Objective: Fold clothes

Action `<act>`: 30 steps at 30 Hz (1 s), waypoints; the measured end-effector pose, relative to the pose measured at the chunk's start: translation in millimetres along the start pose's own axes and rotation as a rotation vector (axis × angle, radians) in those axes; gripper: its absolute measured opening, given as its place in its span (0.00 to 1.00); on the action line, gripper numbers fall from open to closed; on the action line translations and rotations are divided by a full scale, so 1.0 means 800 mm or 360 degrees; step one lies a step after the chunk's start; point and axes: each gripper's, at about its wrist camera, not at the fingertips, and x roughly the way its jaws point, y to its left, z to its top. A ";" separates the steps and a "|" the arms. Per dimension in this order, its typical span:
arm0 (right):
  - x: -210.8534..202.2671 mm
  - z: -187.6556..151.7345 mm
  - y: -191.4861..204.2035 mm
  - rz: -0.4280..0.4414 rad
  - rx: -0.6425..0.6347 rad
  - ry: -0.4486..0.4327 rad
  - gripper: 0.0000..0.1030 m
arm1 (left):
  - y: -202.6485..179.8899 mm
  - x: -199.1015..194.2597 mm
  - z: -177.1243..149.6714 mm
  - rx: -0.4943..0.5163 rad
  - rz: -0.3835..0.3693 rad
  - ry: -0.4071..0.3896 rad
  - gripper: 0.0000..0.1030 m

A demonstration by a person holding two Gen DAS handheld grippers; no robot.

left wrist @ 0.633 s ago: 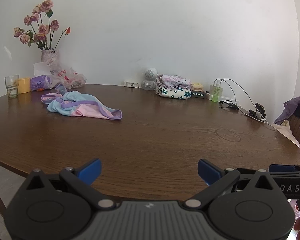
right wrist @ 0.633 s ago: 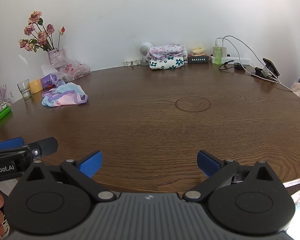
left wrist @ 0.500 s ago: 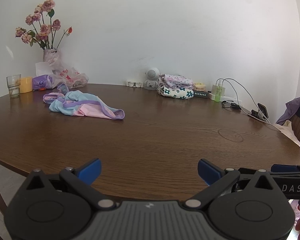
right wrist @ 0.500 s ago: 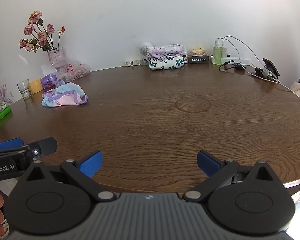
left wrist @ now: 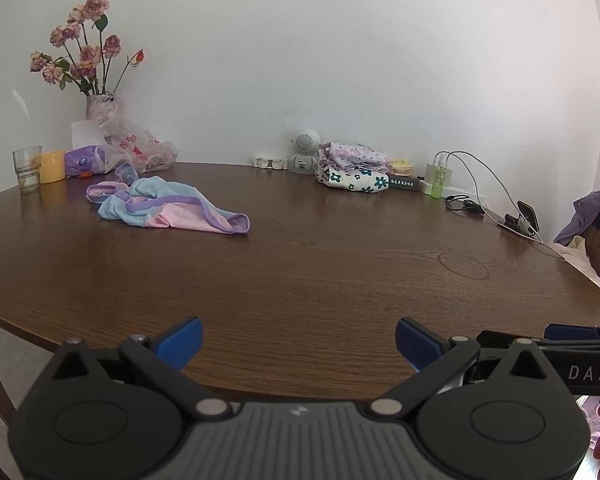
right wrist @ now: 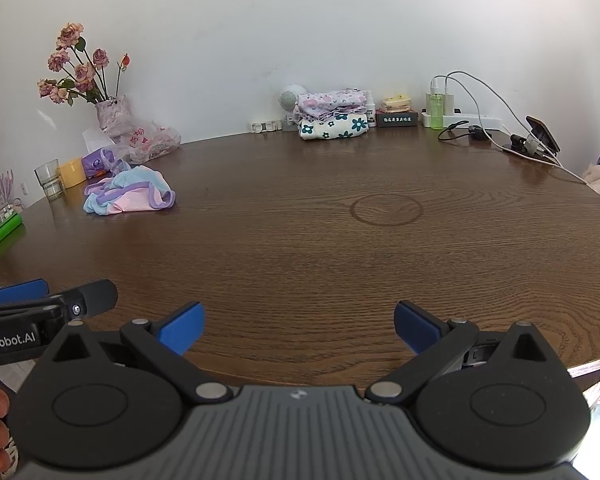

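I have both grippers at the near edge of the round wooden surface (left wrist: pixel 300 272), and neither has hold of anything. The left gripper (left wrist: pixel 299 338) has its blue fingers (left wrist: pixel 182 342) spread as wide as they go, with bare wood between them; the right gripper (right wrist: pixel 299 326) is the same, fingers (right wrist: pixel 182 326) fully apart and empty.

The garment to fold, a crumpled pastel piece in blue, pink and purple (left wrist: pixel 166 208), lies well apart from me, at about ten o'clock in the left wrist view and about ten o'clock, farther off, in the right wrist view (right wrist: pixel 130 196). It sits near a glass (left wrist: pixel 27 168), a yellow cup (left wrist: pixel 52 166) and a plastic bag (left wrist: pixel 140 150) below the vase of flowers (left wrist: pixel 100 108).

I judge the step in hand to be the reach. I would send the left gripper out first, low across the wood, aiming for the purple-trimmed edge at the garment's near right end, clear of the glass. Pinching only one layer of hem would let me drag it toward the open middle, where both grippers can spread it flat. A folded stack (right wrist: pixel 332 114) at twelve o'clock needs no touching.
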 end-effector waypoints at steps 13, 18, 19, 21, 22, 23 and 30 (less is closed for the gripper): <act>0.000 -0.001 -0.001 0.0003 0.0003 -0.0009 1.00 | 0.000 0.000 -0.004 0.0002 -0.0005 -0.0009 1.00; -0.001 -0.002 0.000 0.0005 0.0000 -0.0008 1.00 | 0.000 -0.001 -0.003 0.0000 -0.0002 -0.0011 1.00; -0.001 -0.002 0.000 0.0006 -0.0001 -0.0008 1.00 | -0.001 -0.001 -0.003 -0.0001 -0.0002 -0.0011 1.00; -0.001 -0.003 0.000 0.0007 -0.0001 -0.0007 1.00 | 0.000 -0.001 -0.003 -0.0001 -0.0003 -0.0012 1.00; -0.001 -0.003 0.000 0.0007 -0.0002 -0.0006 1.00 | 0.000 -0.002 -0.003 -0.0002 -0.0003 -0.0013 1.00; -0.001 -0.003 0.001 0.0007 -0.0002 -0.0006 1.00 | 0.000 -0.002 -0.003 -0.0002 -0.0003 -0.0014 1.00; 0.000 -0.003 0.002 0.0008 -0.0003 -0.0001 1.00 | -0.001 -0.002 -0.003 -0.0003 -0.0003 -0.0010 1.00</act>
